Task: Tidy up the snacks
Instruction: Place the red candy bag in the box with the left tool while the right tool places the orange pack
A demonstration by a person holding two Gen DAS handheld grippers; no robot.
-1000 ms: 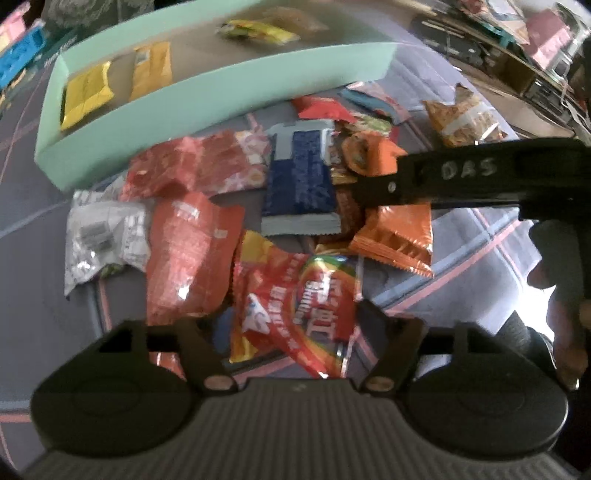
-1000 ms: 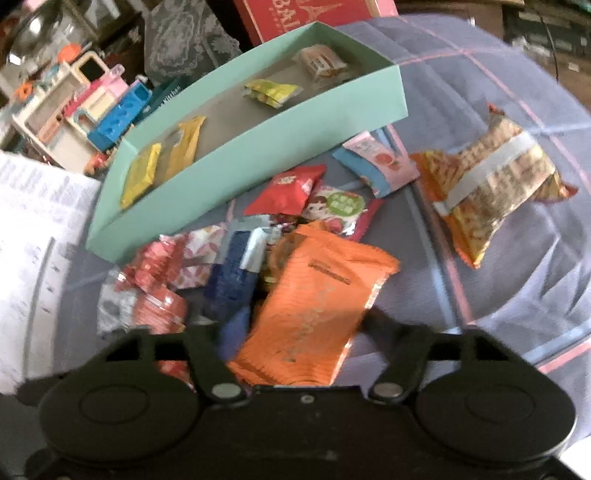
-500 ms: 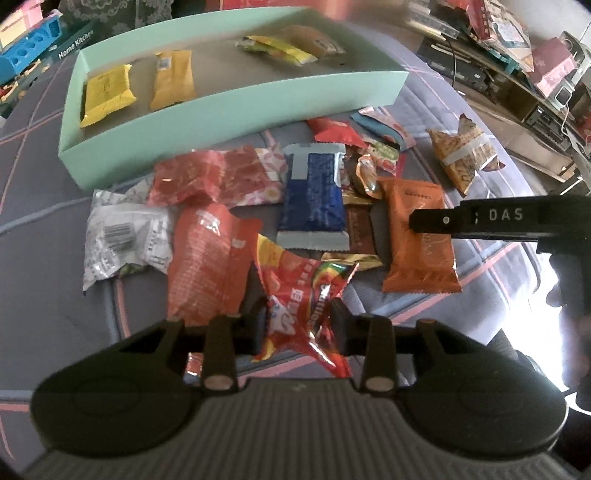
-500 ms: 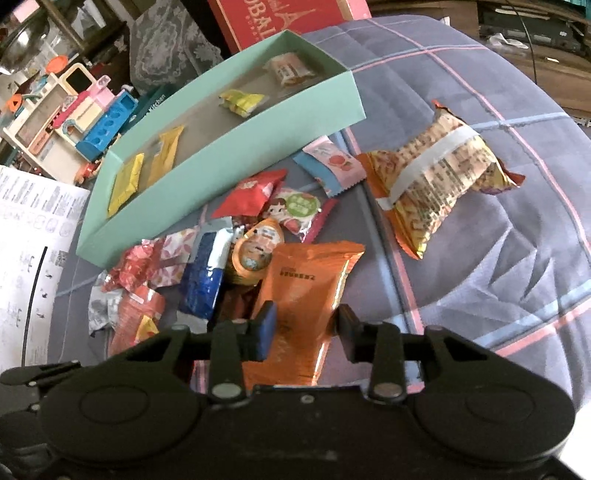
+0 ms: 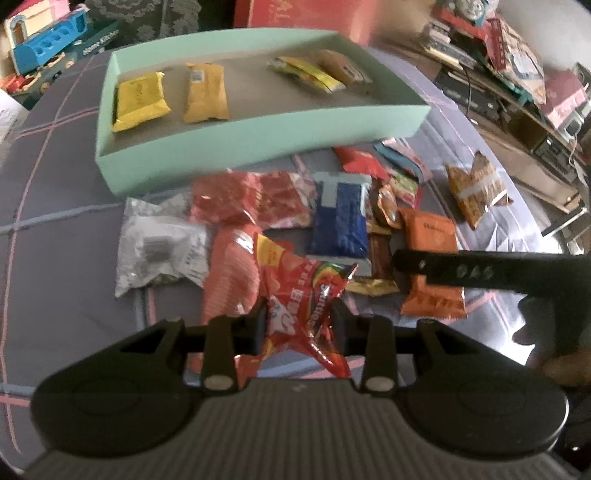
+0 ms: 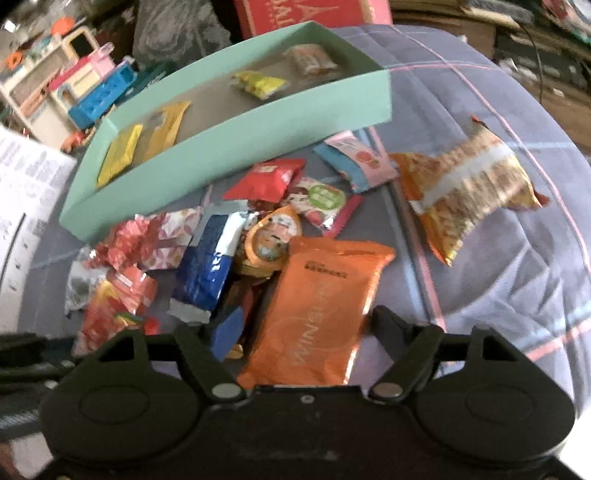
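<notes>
Blue-grey cloth [image 5: 66,192] with thin pink lines covers the surface under all the snacks, and the room behind is full of toys and boxes. Closest in, the left claw [image 5: 297,319] is squeezed shut on a red candy bag [image 5: 299,295], which crinkles up between the two fingers. The right claw [image 6: 291,325] has its fingers spread wide apart, one on each side of an orange packet [image 6: 317,306] that lies flat between them; no finger seems to press on it. In the left view the right claw reaches in from the side as a dark bar over that same orange packet [image 5: 430,266]. Just past the claws sits the pile: a blue packet [image 5: 340,218], a red shiny bag [image 5: 229,269] partly under the candy bag, a silver bag [image 5: 159,247], a crinkly red and pink wrapper [image 5: 251,199] and small sweets all touching or lying over each other. A striped chip bag [image 6: 465,192] lies apart on the right, with bare cloth around it. Behind the pile stands the long green box [image 5: 258,144], its near wall just beside the snacks. Inside it are two yellow packets [image 5: 138,99] near the left end and two small snacks near the right end, with open floor between them. A red box [image 6: 306,14] and a blue toy [image 6: 99,99] stand behind the green box.
</notes>
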